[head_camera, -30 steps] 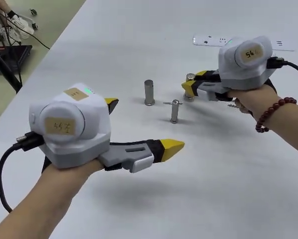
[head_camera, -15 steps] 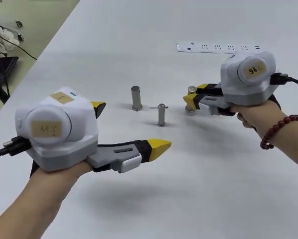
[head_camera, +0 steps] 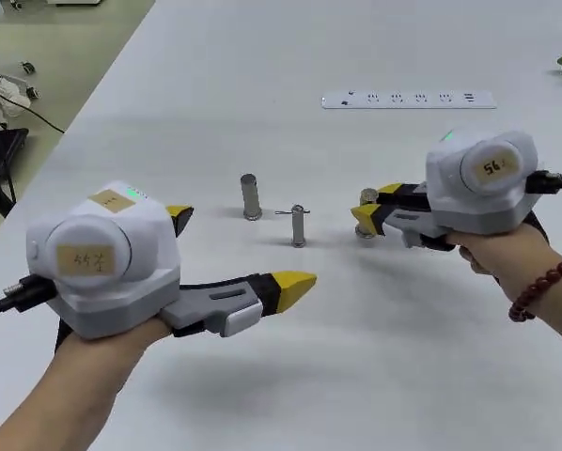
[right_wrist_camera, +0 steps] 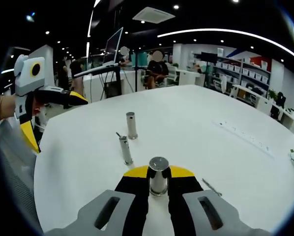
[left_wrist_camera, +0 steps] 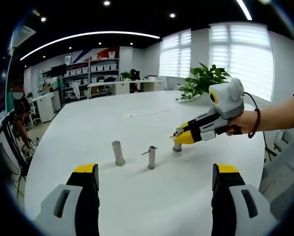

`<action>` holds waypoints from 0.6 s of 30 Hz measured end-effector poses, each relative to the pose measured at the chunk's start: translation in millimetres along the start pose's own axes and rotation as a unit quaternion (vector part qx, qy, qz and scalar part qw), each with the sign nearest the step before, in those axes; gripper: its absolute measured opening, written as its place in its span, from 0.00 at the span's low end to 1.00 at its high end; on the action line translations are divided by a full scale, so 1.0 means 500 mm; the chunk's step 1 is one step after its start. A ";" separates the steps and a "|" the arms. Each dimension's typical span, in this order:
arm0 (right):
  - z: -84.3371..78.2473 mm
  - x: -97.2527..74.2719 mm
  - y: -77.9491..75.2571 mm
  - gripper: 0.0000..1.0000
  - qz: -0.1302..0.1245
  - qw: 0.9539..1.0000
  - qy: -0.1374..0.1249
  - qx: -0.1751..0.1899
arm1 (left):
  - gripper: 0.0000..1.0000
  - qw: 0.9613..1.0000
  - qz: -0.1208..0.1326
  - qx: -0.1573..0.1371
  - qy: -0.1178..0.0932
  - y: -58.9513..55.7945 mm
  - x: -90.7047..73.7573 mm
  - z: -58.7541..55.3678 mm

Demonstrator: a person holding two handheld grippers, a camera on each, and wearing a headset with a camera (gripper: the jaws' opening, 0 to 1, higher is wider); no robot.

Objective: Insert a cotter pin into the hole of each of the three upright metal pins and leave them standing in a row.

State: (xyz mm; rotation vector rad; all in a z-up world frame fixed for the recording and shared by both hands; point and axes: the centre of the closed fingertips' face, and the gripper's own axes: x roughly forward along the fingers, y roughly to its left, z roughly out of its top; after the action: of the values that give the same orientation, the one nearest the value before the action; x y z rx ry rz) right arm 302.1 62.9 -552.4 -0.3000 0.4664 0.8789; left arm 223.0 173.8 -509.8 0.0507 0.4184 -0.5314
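Upright metal pin [right_wrist_camera: 158, 184] tight between right gripper [right_wrist_camera: 159, 172] jaws; left gripper [left_wrist_camera: 157, 170] jaws wide apart.

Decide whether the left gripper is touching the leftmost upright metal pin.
Apart. The left gripper view shows bare table between the left gripper and the leftmost metal pin; its jaws stand wide open.
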 end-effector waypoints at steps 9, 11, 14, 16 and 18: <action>-0.003 -0.020 0.036 0.08 0.002 1.000 -0.011 0.001 | 0.94 1.000 0.003 -0.002 0.002 0.000 -0.006 -0.004; -0.003 -0.021 0.044 0.08 0.004 1.000 -0.012 0.004 | 0.94 1.000 0.002 -0.002 0.001 -0.002 -0.006 -0.004; -0.006 -0.018 0.046 0.08 0.004 1.000 -0.014 0.005 | 0.93 1.000 0.001 -0.001 0.003 -0.006 -0.005 -0.004; -0.008 -0.019 0.050 0.08 0.003 1.000 -0.016 0.008 | 0.92 1.000 -0.002 0.000 0.004 -0.009 -0.005 -0.005; -0.012 -0.018 0.052 0.08 0.000 1.000 -0.016 0.010 | 0.92 1.000 -0.005 0.000 0.003 -0.012 -0.004 -0.005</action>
State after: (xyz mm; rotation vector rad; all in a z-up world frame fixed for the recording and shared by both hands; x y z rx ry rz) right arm 275.0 70.0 -554.8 -0.2674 0.4446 0.8771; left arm 217.6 170.0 -510.8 0.0508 0.4240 -0.5408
